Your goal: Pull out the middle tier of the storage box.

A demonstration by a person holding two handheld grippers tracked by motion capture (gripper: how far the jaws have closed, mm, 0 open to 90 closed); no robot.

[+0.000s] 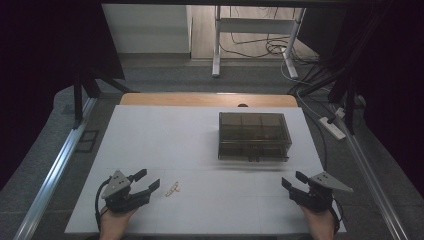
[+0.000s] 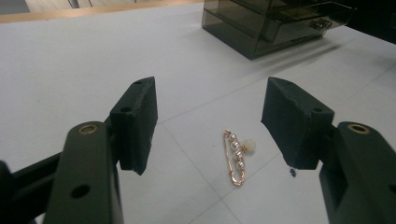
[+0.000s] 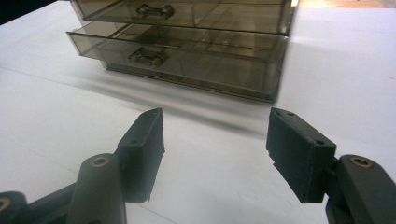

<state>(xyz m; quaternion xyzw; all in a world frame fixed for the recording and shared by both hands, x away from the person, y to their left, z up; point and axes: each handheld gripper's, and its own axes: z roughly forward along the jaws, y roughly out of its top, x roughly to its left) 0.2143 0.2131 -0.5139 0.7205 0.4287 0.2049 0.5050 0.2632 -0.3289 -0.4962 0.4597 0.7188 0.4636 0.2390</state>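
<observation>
the gold pin with small pearl beads lies flat on the white table, and it serves as the landmark here. in the high view the pin sits near the front edge of the table, left of the middle.

the left gripper is just to the left of the pin, held low over the table by a hand at the bottom edge, its fingers pointing right toward the pin. in the left gripper view the fingers stand wide apart with nothing between the pads; the pin lies on the table ahead of them, in line with the gap and closer to the right finger, and touches neither.

the smoky clear drawer box stands well beyond the pin, to its right and farther back on the table. in the left gripper view the box shows at the top right. in the right gripper view the box has two drawers, each with a small handle, and the lower drawer juts out a little from the front.

the right gripper is well to the right of the pin, near the front right of the table, below the box. its fingers are open wide and hold nothing; they point at the box and stand apart from it.
</observation>
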